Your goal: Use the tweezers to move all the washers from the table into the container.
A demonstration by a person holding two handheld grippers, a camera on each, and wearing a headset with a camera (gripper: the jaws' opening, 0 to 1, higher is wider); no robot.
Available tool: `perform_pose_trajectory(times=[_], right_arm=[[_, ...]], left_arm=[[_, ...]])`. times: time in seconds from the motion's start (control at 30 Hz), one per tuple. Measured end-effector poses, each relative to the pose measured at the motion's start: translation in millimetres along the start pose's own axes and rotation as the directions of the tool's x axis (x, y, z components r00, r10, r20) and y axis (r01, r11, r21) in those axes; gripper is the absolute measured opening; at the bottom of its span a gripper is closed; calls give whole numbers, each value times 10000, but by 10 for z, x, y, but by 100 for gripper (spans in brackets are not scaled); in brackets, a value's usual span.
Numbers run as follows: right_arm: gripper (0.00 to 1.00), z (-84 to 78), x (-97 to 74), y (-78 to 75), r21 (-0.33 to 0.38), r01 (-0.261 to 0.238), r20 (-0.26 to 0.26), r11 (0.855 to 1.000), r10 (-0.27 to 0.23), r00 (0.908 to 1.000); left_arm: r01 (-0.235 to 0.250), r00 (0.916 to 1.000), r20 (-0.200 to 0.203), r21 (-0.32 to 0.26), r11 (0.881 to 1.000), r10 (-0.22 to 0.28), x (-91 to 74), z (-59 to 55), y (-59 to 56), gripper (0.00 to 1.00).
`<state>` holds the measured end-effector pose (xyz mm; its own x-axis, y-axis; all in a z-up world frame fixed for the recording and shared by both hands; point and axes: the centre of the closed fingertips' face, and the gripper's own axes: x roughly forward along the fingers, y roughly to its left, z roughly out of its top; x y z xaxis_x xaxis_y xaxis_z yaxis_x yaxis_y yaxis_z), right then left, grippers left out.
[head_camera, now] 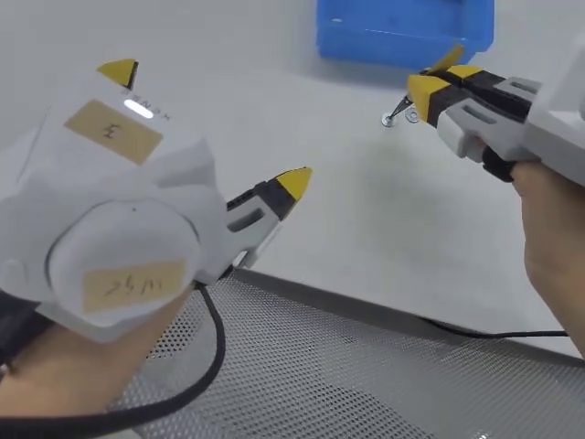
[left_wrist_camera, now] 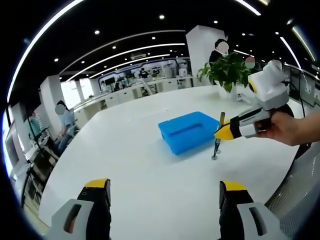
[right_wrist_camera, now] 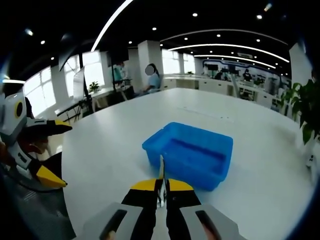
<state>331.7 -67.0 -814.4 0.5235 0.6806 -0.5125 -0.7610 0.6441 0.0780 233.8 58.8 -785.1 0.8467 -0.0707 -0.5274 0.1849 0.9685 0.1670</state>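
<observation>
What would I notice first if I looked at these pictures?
Probably the bright blue container, sitting on the far side of the white table. Next comes the right gripper just in front of it, shut on thin tweezers whose tip points down at the table. Nearer you, the left gripper has its yellow-tipped jaws wide open.

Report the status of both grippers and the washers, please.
Left gripper open. Right gripper shut on tweezers, tips down at washer, near blue container. Path to container clear.
</observation>
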Motion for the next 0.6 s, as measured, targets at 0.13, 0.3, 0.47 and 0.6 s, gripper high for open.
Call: perform_pose_trajectory(times=[0.13, 0.3, 0.47, 0.6], right_arm=[[2, 101, -37, 15, 57, -78, 157, 10000, 77, 9998], [2, 358, -99, 25, -79, -117, 663, 9999, 122, 9977], [2, 622, -137, -6, -203, -48, 1270, 9998, 73, 9919], [2, 819, -99, -87, -305, 242, 1729, 9992, -186, 9848]], left_arm=[[-8, 10000, 18, 18, 10000, 8, -2, 3, 0, 92], [-32, 10000, 31, -1, 10000, 32, -3, 3, 10, 92], [-26, 10000, 51, -19, 10000, 26, -7, 11, 10, 92], [3, 10000, 27, -7, 10000, -3, -6, 9, 4, 92]])
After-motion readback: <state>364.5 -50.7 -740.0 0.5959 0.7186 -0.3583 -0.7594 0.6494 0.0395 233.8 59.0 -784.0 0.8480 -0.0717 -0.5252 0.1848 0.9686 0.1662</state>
